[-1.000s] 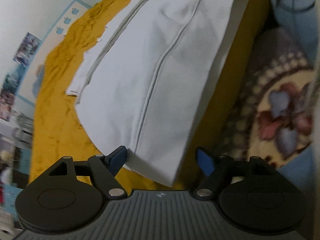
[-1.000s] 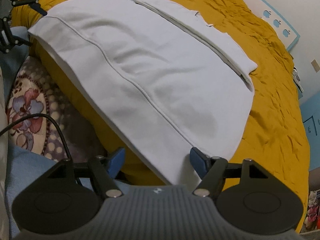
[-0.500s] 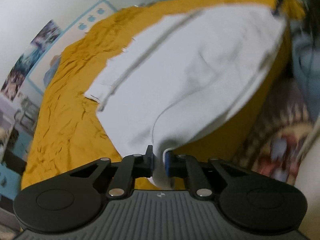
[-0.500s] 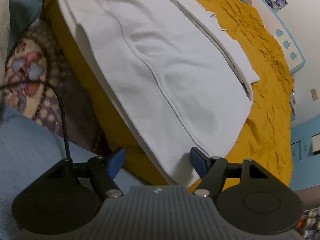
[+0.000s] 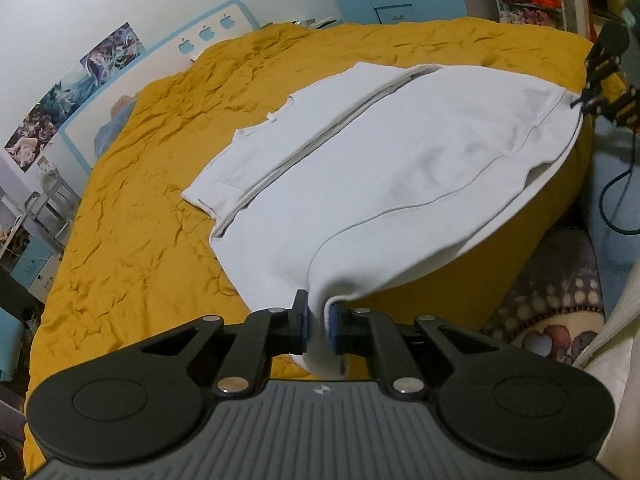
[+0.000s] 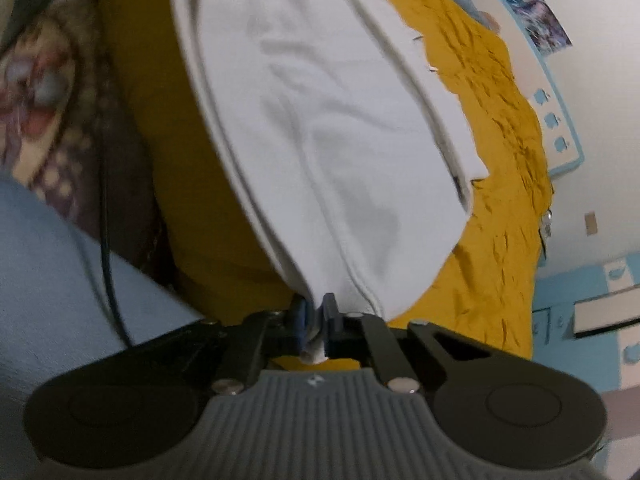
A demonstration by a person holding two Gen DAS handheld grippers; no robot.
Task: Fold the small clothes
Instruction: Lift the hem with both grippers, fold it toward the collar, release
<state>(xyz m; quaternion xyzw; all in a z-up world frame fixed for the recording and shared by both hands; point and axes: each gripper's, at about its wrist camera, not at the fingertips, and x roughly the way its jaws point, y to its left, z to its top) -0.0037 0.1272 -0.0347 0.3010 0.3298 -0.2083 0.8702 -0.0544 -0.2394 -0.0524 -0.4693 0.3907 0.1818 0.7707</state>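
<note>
Jaws first: on my left gripper (image 5: 318, 322) they are clamped on a pinch of the white garment (image 5: 384, 168), the cloth bunched between the blue pads (image 5: 304, 322) and a short tail of it hanging below them. From that near corner the fabric rises off the bed in a shallow ridge, while the rest of the garment lies flat on the mustard-yellow bedspread (image 5: 140, 240), spread towards the far side with a folded band along its far edge and a long seam running across the middle. Further left in this view I can see a white wall with posters (image 5: 72, 88) and a pale panel with blue apple shapes (image 5: 206, 34). To the right, at the garment's other near corner, my right gripper (image 5: 588, 98) shows as a dark shape at the bed's edge, with a thin black cable (image 5: 612, 200) dropping below it over pale blue fabric. A patterned blanket (image 5: 560, 308) with dots and flowers lies beside the bed at the lower right. Over to the right wrist view, which is somewhat blurred: the right gripper (image 6: 316, 320) has its jaws closed on the garment's (image 6: 328, 140) corner too, a small fold of white cloth squeezed between the pads (image 6: 299, 322) and poking out below. The garment runs away from the jaws across the bedspread (image 6: 492, 240), and the black cable (image 6: 108, 240) crosses pale blue cloth (image 6: 48, 264) at the left.
</note>
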